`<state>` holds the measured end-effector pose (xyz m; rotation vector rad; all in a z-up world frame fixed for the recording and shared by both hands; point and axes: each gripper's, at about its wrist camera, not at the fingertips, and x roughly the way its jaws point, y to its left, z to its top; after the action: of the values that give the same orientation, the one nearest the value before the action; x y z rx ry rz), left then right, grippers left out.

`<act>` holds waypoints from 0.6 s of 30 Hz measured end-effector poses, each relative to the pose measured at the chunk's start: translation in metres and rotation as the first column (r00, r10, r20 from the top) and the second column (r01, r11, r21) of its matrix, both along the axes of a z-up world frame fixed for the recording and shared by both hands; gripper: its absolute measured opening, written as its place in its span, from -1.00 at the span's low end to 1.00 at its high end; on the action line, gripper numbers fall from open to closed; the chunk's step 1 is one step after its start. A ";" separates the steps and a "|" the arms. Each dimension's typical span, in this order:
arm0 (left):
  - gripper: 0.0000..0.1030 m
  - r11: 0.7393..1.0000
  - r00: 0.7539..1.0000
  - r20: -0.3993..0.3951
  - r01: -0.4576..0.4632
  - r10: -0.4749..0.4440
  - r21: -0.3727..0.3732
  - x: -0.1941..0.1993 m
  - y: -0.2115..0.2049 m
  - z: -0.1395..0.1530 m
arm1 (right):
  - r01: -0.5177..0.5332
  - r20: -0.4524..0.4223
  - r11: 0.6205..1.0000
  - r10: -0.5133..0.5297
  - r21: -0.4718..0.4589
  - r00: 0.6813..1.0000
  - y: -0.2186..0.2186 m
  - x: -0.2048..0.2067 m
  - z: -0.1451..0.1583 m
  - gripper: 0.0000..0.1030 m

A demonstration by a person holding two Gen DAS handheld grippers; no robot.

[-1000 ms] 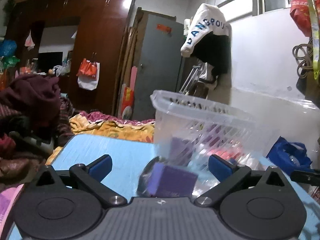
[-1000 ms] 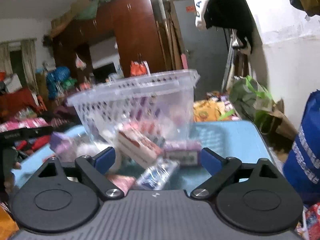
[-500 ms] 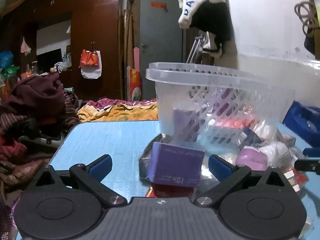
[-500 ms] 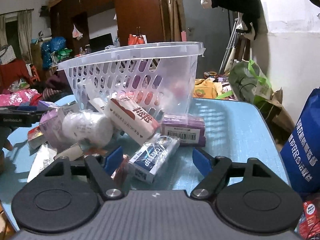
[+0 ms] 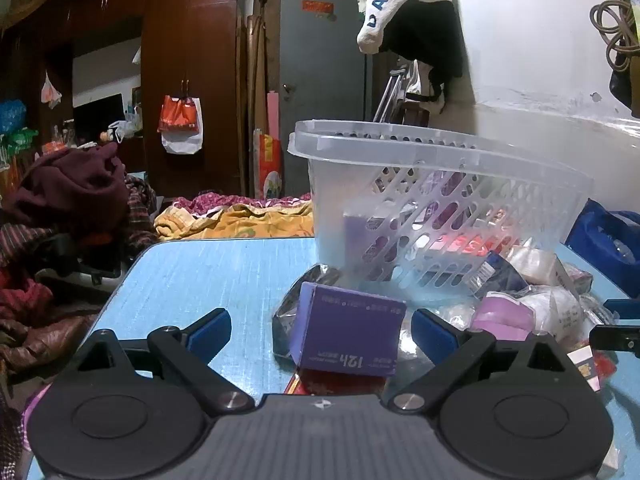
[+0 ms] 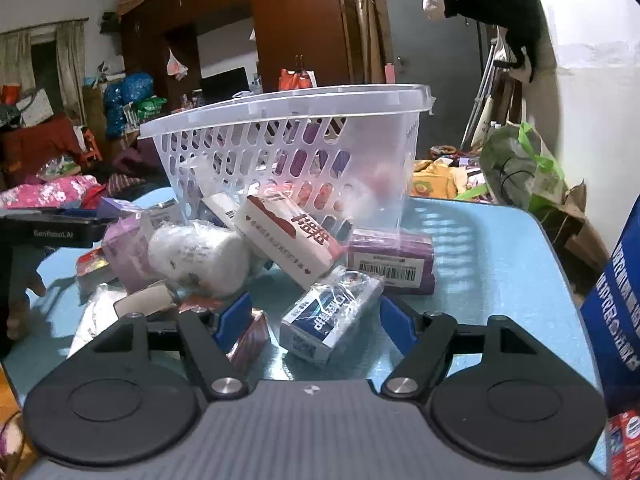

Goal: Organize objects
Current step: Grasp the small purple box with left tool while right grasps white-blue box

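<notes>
The left hand-held gripper (image 5: 320, 330) has its jaws wide and closing, a purple box (image 5: 347, 330) between them with gaps at both pads. The right hand-held gripper (image 6: 316, 322) is closing about a blue-and-white packet (image 6: 330, 316), not yet pressed. Beyond lie a white-and-red box (image 6: 290, 242) and a paper roll (image 6: 198, 256) on the blue desk (image 6: 492, 272). Farthest, a tilted clear basket (image 6: 296, 140) rests on the pile.

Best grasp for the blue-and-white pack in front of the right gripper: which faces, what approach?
Pinch the blue-and-white pack across its two long side faces, coming in along its length from the near end. It lies flat pointing at the right gripper, already between the closing fingers.
</notes>
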<state>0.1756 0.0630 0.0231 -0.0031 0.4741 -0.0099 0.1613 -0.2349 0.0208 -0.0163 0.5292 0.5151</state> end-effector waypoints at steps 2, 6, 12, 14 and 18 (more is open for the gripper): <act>0.92 1.000 1.000 -0.003 -0.001 0.001 0.004 0.001 -0.001 0.000 | 0.011 -0.005 1.000 -0.011 0.000 1.000 0.000 0.001 0.000 0.44; 0.92 1.000 1.000 -0.013 -0.005 0.005 0.001 0.003 -0.001 0.000 | 0.072 0.028 0.996 -0.070 -0.044 0.997 0.005 -0.003 0.001 0.44; 0.85 1.000 1.000 0.009 -0.005 0.005 -0.011 -0.001 0.001 0.000 | 0.074 -0.002 0.997 -0.074 -0.021 0.997 0.001 0.002 -0.001 -0.05; 0.85 1.000 1.000 0.026 -0.011 0.011 -0.008 -0.004 0.001 0.001 | 0.071 -0.017 0.997 -0.072 -0.008 0.997 -0.001 0.004 -0.002 -0.05; 0.75 1.000 1.000 0.003 0.000 0.000 0.012 0.000 -0.003 0.001 | 0.070 -0.024 0.997 -0.071 -0.039 0.997 0.004 0.005 -0.003 -0.12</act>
<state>0.1760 0.0602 0.0241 0.0087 0.4711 -0.0067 0.1664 -0.2308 0.0183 -0.0273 0.5627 0.4371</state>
